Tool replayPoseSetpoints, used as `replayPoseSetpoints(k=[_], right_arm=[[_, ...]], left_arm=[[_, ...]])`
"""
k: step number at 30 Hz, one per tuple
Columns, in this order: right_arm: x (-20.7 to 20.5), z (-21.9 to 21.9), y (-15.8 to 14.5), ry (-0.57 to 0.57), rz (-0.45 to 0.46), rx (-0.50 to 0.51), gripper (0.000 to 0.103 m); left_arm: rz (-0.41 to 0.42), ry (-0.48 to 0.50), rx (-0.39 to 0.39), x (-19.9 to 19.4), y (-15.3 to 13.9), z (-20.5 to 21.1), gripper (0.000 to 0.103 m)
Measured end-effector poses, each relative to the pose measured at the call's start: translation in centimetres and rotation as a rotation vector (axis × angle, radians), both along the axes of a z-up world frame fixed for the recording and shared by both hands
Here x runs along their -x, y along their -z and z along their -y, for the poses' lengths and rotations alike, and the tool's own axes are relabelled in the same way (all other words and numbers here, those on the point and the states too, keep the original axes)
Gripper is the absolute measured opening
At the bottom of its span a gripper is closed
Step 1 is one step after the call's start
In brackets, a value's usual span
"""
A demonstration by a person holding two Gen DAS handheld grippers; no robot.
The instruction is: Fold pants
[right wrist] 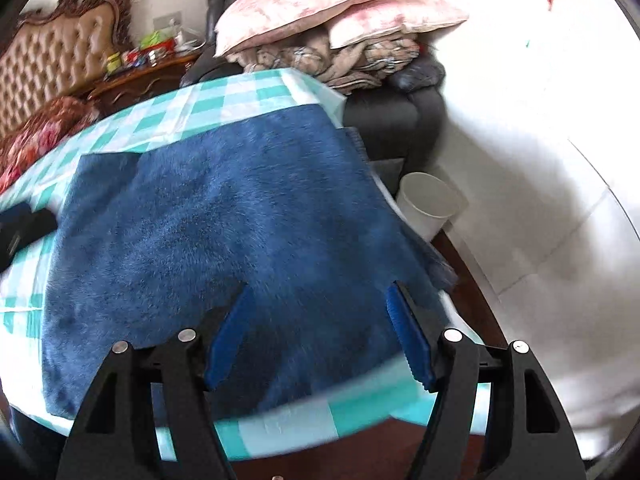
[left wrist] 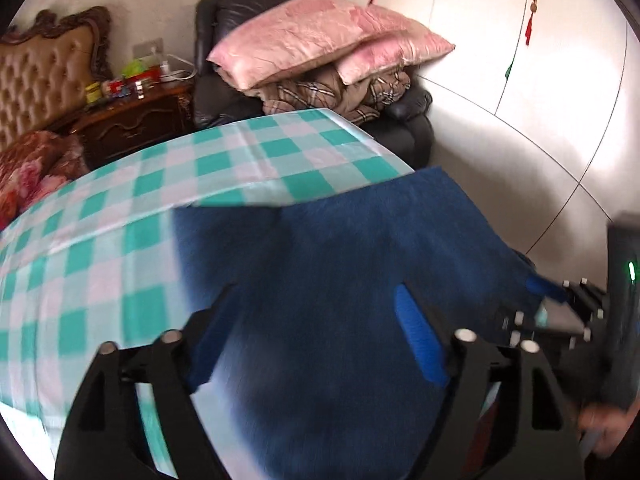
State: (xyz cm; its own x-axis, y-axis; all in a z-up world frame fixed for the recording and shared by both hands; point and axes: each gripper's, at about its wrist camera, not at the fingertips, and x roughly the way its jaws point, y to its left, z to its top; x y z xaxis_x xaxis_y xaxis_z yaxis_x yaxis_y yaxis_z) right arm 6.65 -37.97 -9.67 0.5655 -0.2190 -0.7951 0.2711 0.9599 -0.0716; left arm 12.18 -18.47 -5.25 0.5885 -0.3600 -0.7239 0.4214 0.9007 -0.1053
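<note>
Fuzzy dark blue pants (right wrist: 224, 216) lie flat on a table with a teal-and-white checked cloth (right wrist: 240, 88). They also show in the left wrist view (left wrist: 360, 264), reaching the table's right edge. My left gripper (left wrist: 316, 320) is open above the pants, holding nothing. My right gripper (right wrist: 320, 312) is open above the pants' near right part, holding nothing. The right gripper also shows in the left wrist view (left wrist: 560, 304) at the pants' right edge. The left gripper's tip (right wrist: 24, 224) shows at the far left of the right wrist view.
A dark armchair (left wrist: 408, 132) with pink pillows (left wrist: 320, 36) and a plaid blanket stands behind the table. A white bin (right wrist: 428, 204) sits on the floor right of the table. A cluttered wooden nightstand (left wrist: 132, 116) and a tufted headboard (left wrist: 40, 76) are at back left. White wardrobe doors (left wrist: 560, 60) stand right.
</note>
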Motion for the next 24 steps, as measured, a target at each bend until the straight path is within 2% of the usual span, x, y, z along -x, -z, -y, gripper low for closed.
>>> replayPoseSetpoints(k=[1, 3, 6, 9, 11, 15, 24], right_arm=[[0.8, 0.1, -0.4, 0.025, -0.001, -0.005, 0.067], [2.5, 0.2, -1.2, 0.057, 0.001, -0.017, 0.068], [5.0, 0.1, -2.2, 0.094, 0.008, -0.011, 0.071], [7.4, -0.3, -3.0, 0.126, 0.014, 0.001, 0.073], [8.7, -0.7, -3.4, 0.134, 0.016, 0.001, 0.074], [10.2, -0.8, -4.3, 0.152, 0.034, -0.015, 0.074], [10.5, -1.2, -5.2, 0.149, 0.049, 0.019, 0.074]], left_arm=[[-0.011, -0.003, 0.010, 1.1, 0.0, -0.6, 0.091], [-0.044, 0.008, 0.025, 3.4, 0.2, -1.4, 0.092], [-0.061, 0.009, 0.049, 6.4, 0.0, -2.0, 0.101], [-0.072, 0.007, 0.056, 7.9, -0.4, -1.9, 0.101], [-0.035, 0.013, 0.039, 8.9, -1.0, -1.5, 0.101], [-0.018, 0.035, 0.070, 10.3, -2.4, -1.3, 0.101], [-0.005, 0.013, 0.042, 10.5, -2.8, -1.3, 0.101]])
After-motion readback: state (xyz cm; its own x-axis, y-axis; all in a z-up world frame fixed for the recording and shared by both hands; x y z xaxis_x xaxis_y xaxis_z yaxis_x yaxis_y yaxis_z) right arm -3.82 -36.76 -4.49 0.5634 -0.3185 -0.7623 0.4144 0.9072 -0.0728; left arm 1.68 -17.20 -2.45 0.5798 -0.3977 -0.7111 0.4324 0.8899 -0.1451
